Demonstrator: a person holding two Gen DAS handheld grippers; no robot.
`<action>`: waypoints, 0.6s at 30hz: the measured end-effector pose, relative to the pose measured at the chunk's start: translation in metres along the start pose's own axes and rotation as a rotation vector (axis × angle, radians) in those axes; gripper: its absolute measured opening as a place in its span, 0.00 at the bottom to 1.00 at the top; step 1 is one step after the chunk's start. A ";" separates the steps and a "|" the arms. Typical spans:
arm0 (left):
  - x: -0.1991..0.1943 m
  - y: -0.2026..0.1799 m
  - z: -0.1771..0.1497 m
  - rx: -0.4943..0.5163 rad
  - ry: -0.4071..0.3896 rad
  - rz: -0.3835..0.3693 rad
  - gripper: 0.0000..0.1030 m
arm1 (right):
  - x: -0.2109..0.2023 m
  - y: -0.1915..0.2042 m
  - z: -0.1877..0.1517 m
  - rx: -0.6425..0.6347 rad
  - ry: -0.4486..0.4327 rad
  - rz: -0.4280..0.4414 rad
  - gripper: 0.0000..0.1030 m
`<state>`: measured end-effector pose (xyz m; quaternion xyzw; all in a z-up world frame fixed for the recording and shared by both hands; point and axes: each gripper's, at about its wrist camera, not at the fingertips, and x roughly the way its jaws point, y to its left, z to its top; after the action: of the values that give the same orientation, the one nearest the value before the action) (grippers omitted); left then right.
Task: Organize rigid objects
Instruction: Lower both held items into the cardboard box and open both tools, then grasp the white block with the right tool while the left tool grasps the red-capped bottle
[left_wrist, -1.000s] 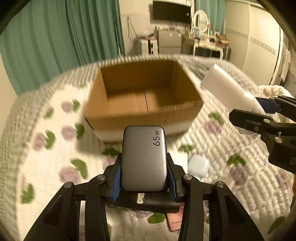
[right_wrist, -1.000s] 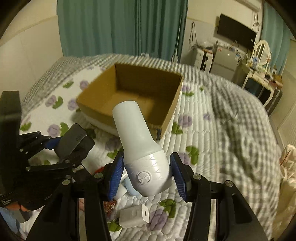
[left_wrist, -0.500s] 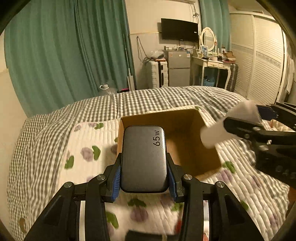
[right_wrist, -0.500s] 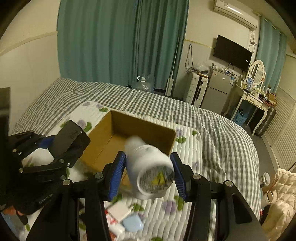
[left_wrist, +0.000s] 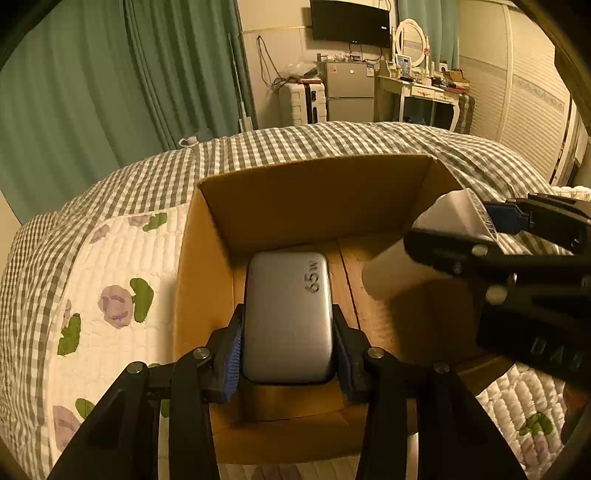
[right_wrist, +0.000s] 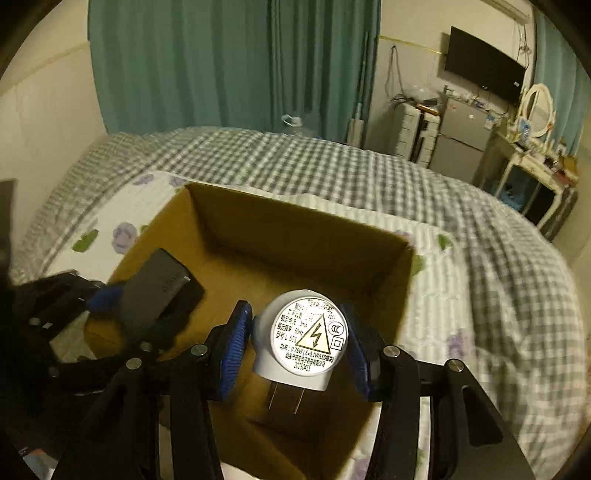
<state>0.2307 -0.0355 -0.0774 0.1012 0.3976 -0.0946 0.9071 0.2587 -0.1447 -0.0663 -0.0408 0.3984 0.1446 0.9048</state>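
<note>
Inside the cardboard box (left_wrist: 317, 199) on the bed (left_wrist: 110, 258), the left hand-held gripper (left_wrist: 287, 343) clamped a grey charger (left_wrist: 286, 314) while the right hand-held gripper (right_wrist: 299, 347) clamped a white plug-in device (right_wrist: 301, 339).

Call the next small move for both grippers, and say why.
Probably lower both a little, then open them. The left gripper holds the grey charger and the right gripper holds the white plug-in light, both already inside the cardboard box's walls and seemingly above its bare floor, so short drops should land flat.
</note>
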 end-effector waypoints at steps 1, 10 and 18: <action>-0.005 -0.001 -0.001 0.008 -0.025 0.011 0.50 | -0.001 -0.002 -0.001 0.009 -0.003 -0.004 0.48; -0.101 -0.004 -0.001 0.014 -0.144 0.048 0.75 | -0.092 -0.002 0.004 0.026 -0.100 -0.080 0.70; -0.182 -0.017 -0.026 -0.015 -0.155 0.012 0.78 | -0.201 0.025 -0.022 -0.037 -0.145 -0.127 0.81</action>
<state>0.0870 -0.0288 0.0387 0.0890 0.3262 -0.0935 0.9364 0.1068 -0.1715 0.0668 -0.0721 0.3255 0.0972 0.9378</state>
